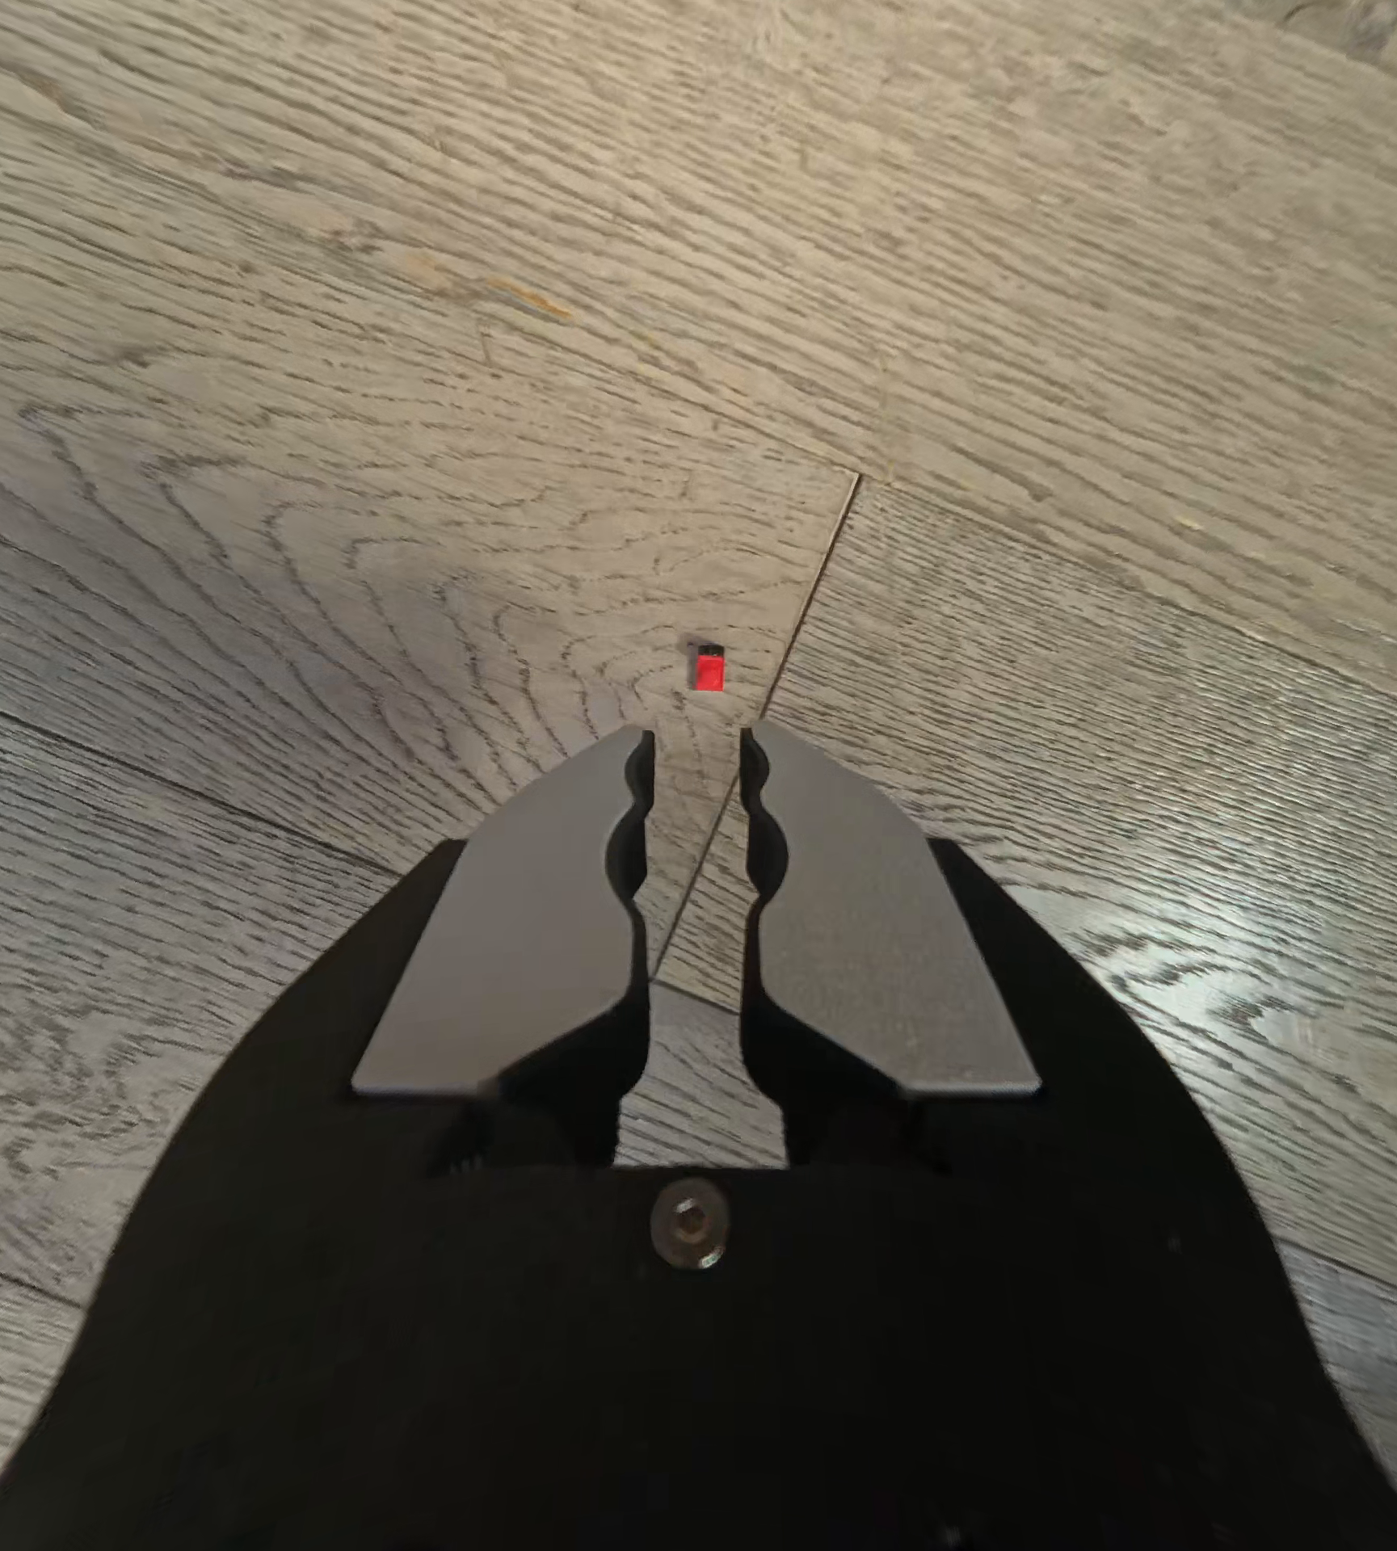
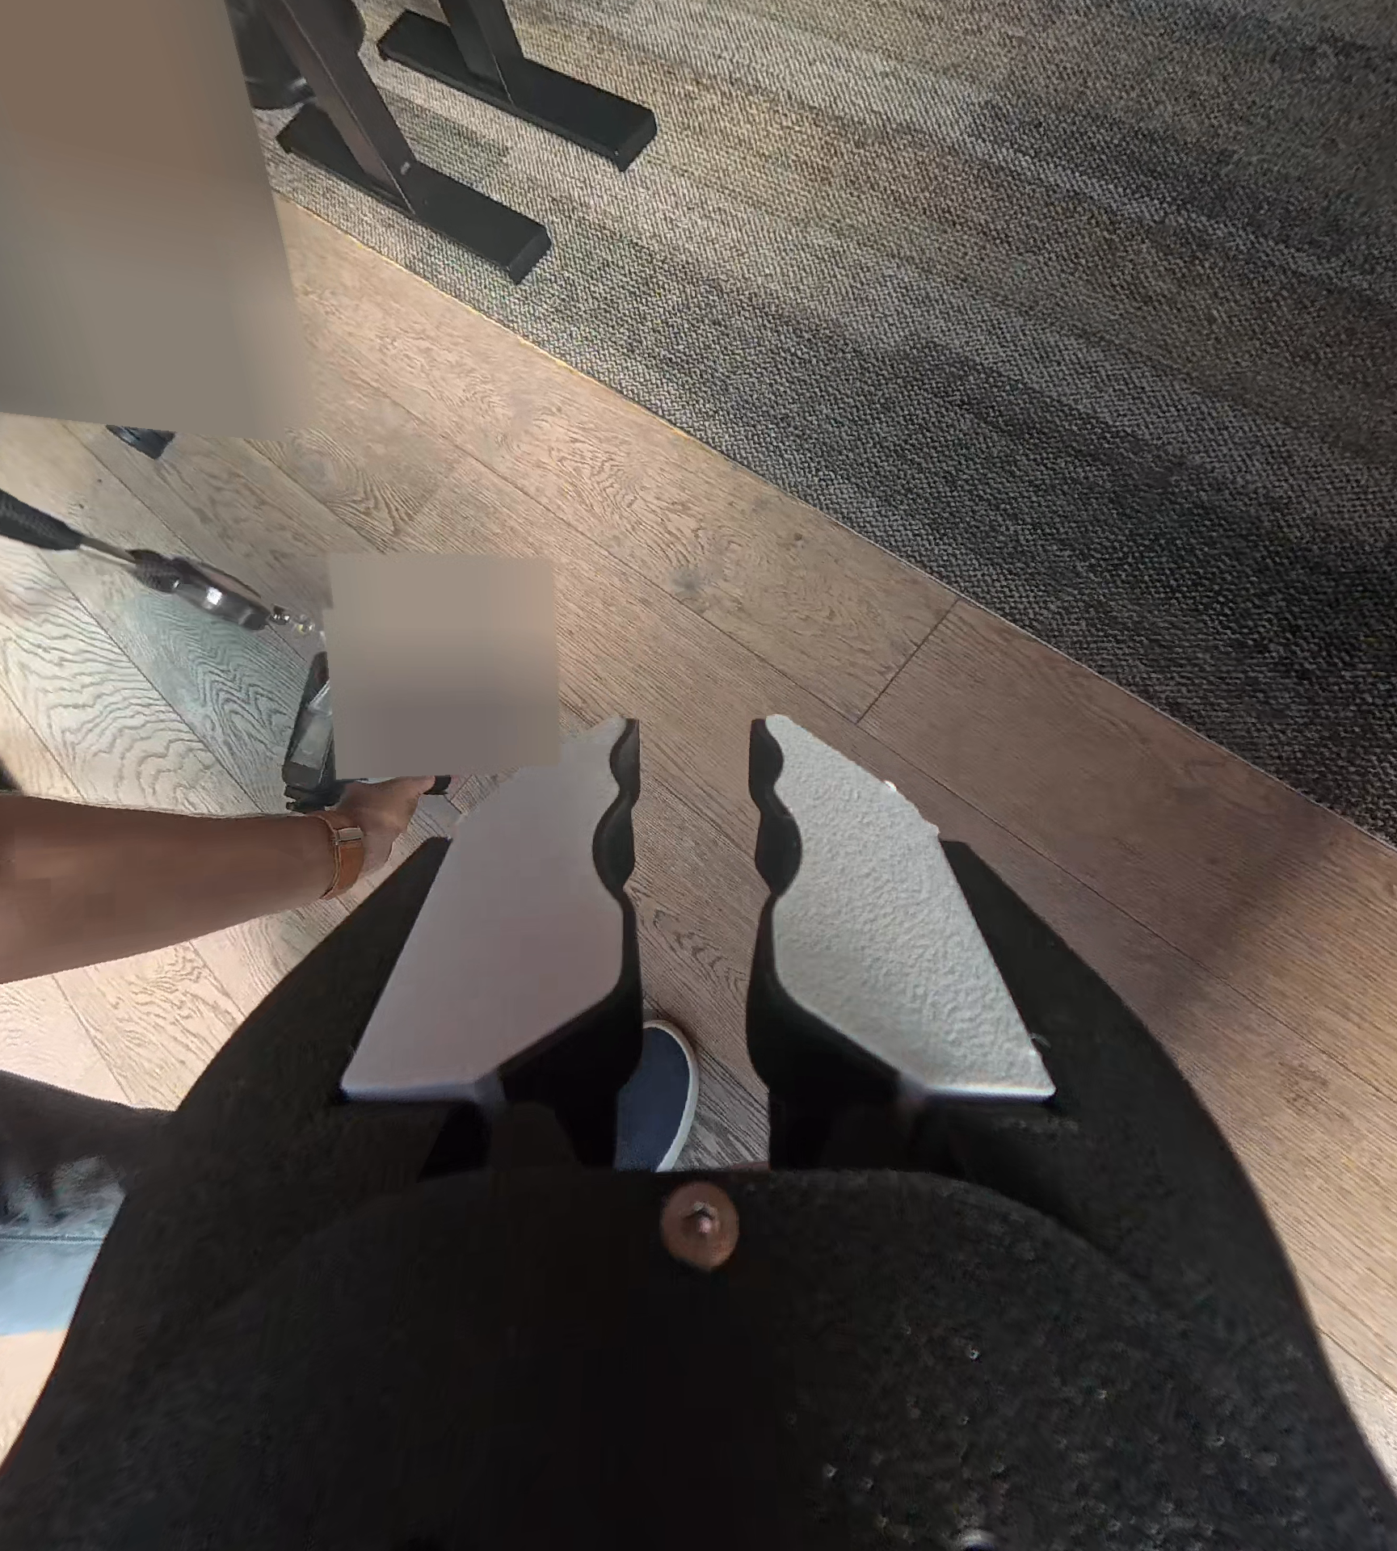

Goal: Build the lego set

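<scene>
Wood-plank floor: 1 small red lego piece lies just ahead of the left gripper, jaws apart, evidently lined up for pickup; right gripper jaws apart, empty.

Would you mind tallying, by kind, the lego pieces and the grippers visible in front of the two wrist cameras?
Red lego piece, on the wood floor: 1
Grippers, left gripper and right gripper, both open and empty: 2
Total: 3
</scene>
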A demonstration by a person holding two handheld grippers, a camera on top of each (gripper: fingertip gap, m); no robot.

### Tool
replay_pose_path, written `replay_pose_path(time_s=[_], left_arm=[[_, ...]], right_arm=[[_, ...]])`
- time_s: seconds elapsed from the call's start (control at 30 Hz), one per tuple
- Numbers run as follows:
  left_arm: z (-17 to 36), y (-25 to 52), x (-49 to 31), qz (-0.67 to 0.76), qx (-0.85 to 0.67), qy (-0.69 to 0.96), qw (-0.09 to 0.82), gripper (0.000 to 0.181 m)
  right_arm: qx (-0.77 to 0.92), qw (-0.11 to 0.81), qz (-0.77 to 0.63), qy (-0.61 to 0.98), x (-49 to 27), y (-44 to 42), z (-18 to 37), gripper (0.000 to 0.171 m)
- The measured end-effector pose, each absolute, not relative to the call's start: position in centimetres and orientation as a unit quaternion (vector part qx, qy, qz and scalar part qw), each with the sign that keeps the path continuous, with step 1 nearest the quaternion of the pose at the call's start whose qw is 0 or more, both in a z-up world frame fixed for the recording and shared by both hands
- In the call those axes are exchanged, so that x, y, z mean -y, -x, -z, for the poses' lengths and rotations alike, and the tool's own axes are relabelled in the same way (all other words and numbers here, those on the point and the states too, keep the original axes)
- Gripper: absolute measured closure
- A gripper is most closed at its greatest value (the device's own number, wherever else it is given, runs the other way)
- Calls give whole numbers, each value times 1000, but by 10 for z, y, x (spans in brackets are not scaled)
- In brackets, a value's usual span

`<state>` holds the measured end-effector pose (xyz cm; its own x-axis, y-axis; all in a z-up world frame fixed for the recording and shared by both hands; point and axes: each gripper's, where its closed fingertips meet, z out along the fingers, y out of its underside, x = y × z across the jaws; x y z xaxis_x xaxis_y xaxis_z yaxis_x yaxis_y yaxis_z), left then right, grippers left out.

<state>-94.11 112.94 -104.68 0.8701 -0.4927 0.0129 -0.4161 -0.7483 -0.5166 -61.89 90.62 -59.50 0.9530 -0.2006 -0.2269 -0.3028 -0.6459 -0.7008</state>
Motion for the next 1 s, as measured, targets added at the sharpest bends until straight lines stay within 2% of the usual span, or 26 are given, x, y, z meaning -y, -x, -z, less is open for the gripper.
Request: replay_pose_path(time_s=[0.17,0.37,0.5,0.6,0.77,0.87,0.93,1.0], left_arm=[[1077,933,-1132,88,-264,928,247,160],[1089,927,-1139,60,-256,934,243,159],[1086,921,-1142,62,-261,929,254,162],[1084,920,-1141,63,-263,929,252,174],[1074,916,-1137,78,-278,926,242,174],[1017,886,-1140,127,-342,884,291,174],[923,845,-1142,190,-399,824,355,174],[792,796,-1128,274,-447,745,412,174]], right_arm=[[-139,364,-70,918,-912,608,624,146],[-118,360,-89,921,-931,616,630,146],[-105,357,-94,923,-937,617,628,146],[-108,361,-98,921,-939,616,626,146],[-112,369,-102,917,-939,615,624,146],[-115,382,-122,909,-945,621,611,147],[-125,400,-153,895,-957,629,585,148],[-132,417,-198,877,-976,642,542,147]])
